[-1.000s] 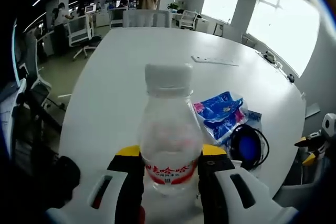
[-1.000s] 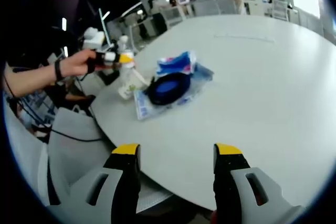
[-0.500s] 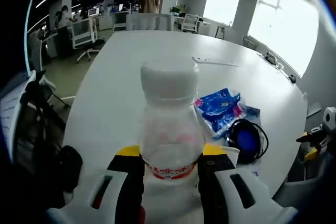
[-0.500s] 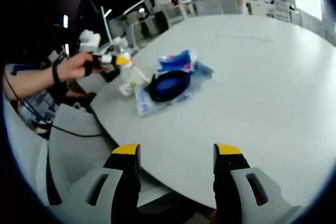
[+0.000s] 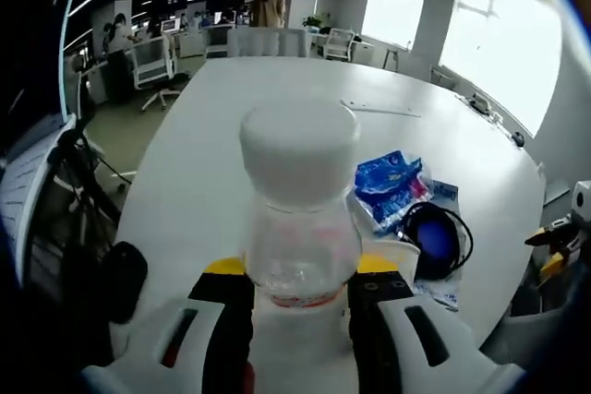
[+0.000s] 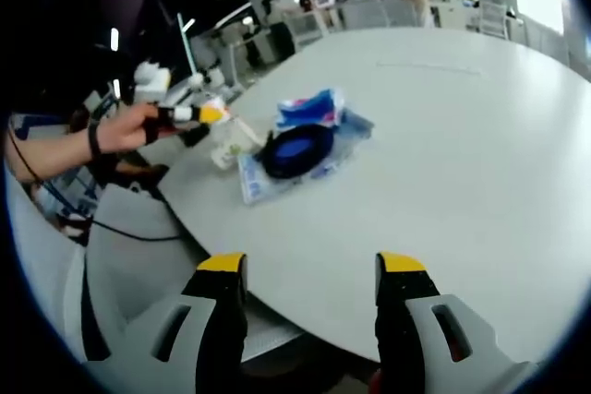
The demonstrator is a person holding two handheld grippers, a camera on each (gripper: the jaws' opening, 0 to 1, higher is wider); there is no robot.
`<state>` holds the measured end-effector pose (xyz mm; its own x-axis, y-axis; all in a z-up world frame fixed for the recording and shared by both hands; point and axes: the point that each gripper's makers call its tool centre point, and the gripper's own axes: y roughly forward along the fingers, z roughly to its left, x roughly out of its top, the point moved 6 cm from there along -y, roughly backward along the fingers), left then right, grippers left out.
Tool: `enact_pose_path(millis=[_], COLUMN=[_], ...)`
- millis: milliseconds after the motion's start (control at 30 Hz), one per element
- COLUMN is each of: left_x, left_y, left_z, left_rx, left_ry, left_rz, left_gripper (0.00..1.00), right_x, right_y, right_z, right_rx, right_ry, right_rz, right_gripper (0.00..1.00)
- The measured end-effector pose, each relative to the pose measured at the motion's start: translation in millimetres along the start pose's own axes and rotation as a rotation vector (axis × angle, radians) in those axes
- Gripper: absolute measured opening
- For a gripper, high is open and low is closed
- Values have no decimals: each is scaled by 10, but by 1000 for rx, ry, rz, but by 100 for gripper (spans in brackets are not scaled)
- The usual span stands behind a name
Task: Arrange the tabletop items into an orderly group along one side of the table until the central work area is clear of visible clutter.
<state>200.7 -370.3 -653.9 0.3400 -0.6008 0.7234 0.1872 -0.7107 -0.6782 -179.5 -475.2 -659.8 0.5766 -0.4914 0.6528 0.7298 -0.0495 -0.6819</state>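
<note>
The bottle (image 5: 299, 228) now tips toward the camera in the left gripper (image 5: 299, 285), so its white cap (image 5: 299, 140) looks bigger and hides more of the red label. In the right gripper view, the hand (image 6: 129, 126) sits a little lower.

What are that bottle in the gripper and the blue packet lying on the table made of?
The bottle looks like clear thin plastic: you can see through its body, and it has a matte white cap and a red printed label. The blue packet seems to be glossy plastic film, since it crinkles and catches the light. The table has a smooth white matte top, possibly laminate.
</note>
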Motion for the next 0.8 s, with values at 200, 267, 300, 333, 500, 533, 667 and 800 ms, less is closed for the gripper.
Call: enact_pose_path(millis=[200, 267, 300, 333, 500, 533, 667, 800], left_x=[-48, -58, -68, -74, -95, -93, -85, -57], left_y=[-22, -27, -27, -27, -7, -10, 10, 35], left_z=[-48, -66, -78, -88, -143, -137, -130, -115], left_rx=[11, 14, 15, 17, 22, 33, 44, 56], left_ry=[8, 17, 20, 24, 29, 24, -3, -19], left_rz=[-8, -12, -15, -17, -21, -22, -33, -40], left_gripper=[39, 39, 39, 39, 39, 39, 39, 39], right_x=[18, 33, 38, 39, 17, 9, -30, -53], right_y=[4, 6, 7, 3, -16, -23, -46, -64], right_z=[7, 17, 19, 18, 15, 11, 5, 6], right_rx=[1, 4, 4, 3, 1, 1, -4, -9], right_ry=[-1, -2, -4, -5, -7, -6, 0, 5], right_rz=[-5, -7, -8, -8, -4, -4, -1, 2], right_gripper=[54, 54, 54, 54, 54, 54, 54, 54])
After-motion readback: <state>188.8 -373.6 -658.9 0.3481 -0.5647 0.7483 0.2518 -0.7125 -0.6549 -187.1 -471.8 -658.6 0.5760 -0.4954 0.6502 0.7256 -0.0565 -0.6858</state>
